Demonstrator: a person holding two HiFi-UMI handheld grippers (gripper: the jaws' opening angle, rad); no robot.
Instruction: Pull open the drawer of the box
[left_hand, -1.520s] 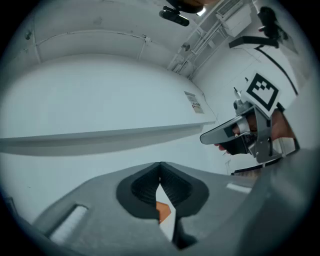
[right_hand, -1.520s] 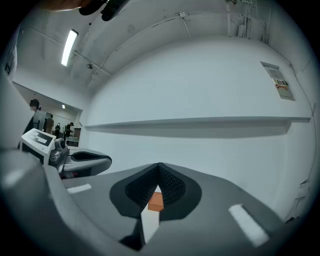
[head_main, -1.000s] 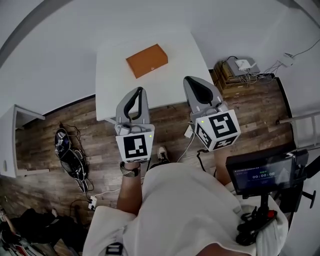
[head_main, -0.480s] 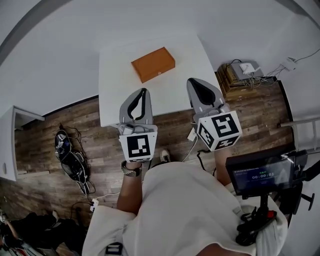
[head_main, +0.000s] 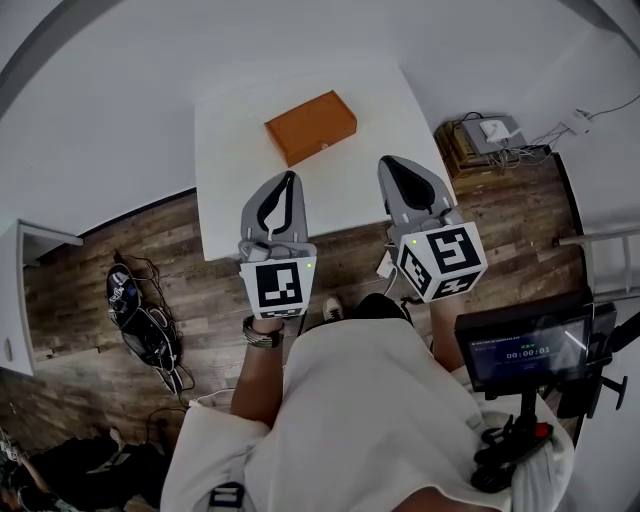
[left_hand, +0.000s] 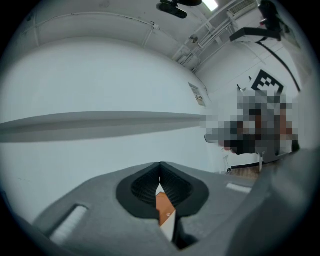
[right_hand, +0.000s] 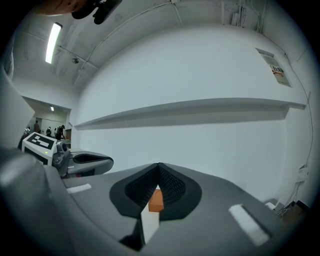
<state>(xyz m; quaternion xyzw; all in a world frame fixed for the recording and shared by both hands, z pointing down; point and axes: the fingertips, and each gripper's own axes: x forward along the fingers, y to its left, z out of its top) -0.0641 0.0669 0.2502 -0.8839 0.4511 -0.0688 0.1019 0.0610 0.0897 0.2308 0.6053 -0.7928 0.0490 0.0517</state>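
Jaws were shut tight on nothing on both the left gripper (head_main: 287, 181) and right gripper (head_main: 388, 164), hanging over the worktop (head_main: 228, 150) short of the orange box (head_main: 311, 127), so an unbraced tug would probably drag the whole box instead of the drawer.

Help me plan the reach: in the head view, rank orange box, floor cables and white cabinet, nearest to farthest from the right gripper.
From the right gripper:
1. Orange box, on the table, left.
2. Floor cables, lower left.
3. White cabinet, far left edge.
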